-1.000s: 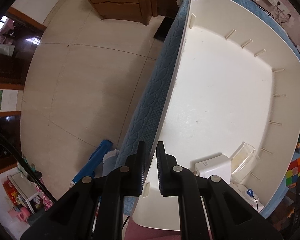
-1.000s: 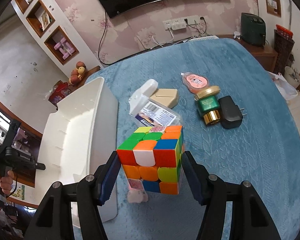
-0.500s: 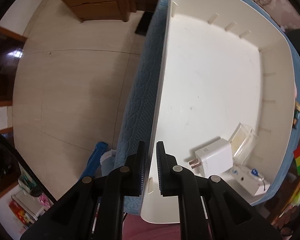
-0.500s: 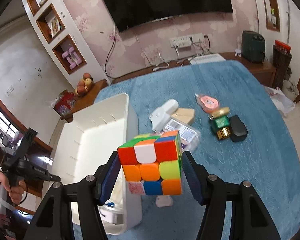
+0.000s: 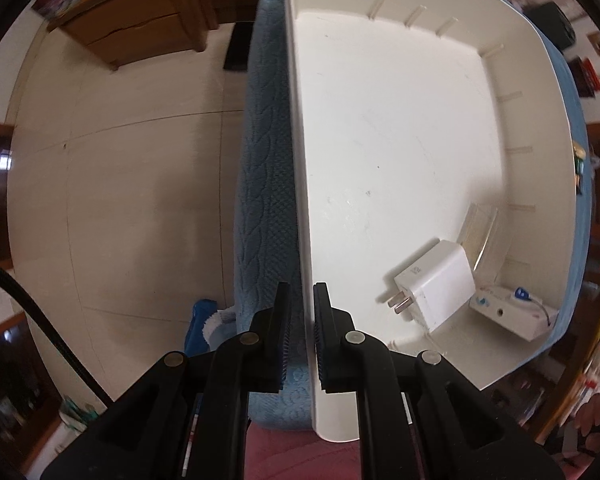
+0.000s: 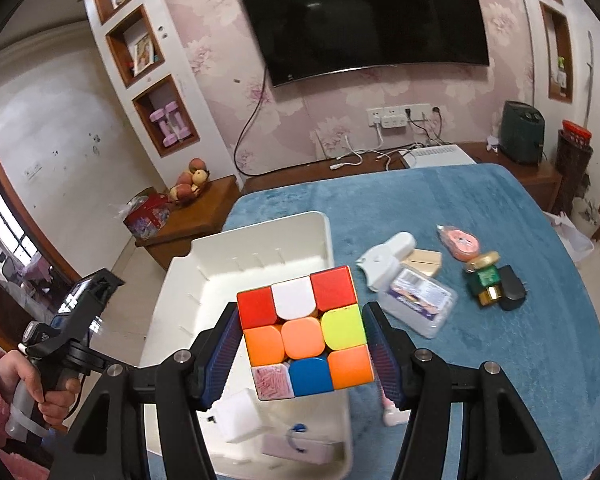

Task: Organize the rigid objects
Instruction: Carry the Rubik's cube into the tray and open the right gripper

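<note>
My right gripper (image 6: 302, 320) is shut on a multicoloured puzzle cube (image 6: 304, 332) and holds it in the air over the near end of the white bin (image 6: 240, 280). On the bin floor lie a white plug charger (image 5: 436, 294), a clear plastic box (image 5: 480, 236) and a small white box with a blue tag (image 5: 512, 316). My left gripper (image 5: 301, 312) points straight down with its jaws clamped on the bin's left rim (image 5: 300, 184). In the right wrist view a hand (image 6: 32, 380) holds it at the far left.
The bin stands at the left edge of a table under a blue cloth (image 6: 480, 208). Right of it lie a white dispenser (image 6: 384, 260), a labelled clear box (image 6: 420, 304), a beige box (image 6: 424, 260), a pink round case (image 6: 460, 242), a green jar (image 6: 486, 280) and a black adapter (image 6: 512, 292).
The right gripper has risen with the cube and carried it left, from above the cloth to over the bin. The left gripper has rolled but stays on the rim.
</note>
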### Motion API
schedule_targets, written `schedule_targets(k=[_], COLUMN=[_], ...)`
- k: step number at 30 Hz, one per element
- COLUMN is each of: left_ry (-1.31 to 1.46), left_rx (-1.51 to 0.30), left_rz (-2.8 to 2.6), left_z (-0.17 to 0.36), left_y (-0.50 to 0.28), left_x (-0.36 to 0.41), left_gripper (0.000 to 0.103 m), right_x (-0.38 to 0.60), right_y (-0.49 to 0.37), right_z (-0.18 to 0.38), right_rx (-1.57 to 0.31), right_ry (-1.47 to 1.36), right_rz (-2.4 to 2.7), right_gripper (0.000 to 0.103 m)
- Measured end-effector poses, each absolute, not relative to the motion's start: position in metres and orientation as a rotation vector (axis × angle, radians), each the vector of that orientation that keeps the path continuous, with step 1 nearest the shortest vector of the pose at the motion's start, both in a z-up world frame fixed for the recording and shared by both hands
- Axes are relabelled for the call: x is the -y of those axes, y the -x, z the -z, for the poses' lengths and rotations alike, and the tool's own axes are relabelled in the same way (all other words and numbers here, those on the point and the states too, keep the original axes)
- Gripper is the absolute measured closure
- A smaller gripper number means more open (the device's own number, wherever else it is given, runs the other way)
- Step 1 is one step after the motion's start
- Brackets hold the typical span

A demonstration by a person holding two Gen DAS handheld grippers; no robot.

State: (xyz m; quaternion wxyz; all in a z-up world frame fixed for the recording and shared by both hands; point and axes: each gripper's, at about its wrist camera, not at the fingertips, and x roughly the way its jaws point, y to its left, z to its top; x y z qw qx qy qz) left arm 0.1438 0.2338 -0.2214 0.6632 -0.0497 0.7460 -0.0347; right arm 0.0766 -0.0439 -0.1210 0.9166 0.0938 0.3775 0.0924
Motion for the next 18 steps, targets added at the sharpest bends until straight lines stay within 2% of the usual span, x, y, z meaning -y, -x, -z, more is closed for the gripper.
schedule_targets(k=[18], left_ry=[-0.032], left_rx=[-1.641], left_rz=[0.284], left_z=[0.219], left_y=[-0.145], left_x=[-0.224], left_gripper=[0.088], right_x=[-0.055], right_y=[-0.062], right_z=[0.147], right_rx=[-0.866], right_ry=[-0.157], right_rz=[-0.244], right_gripper=[0.041])
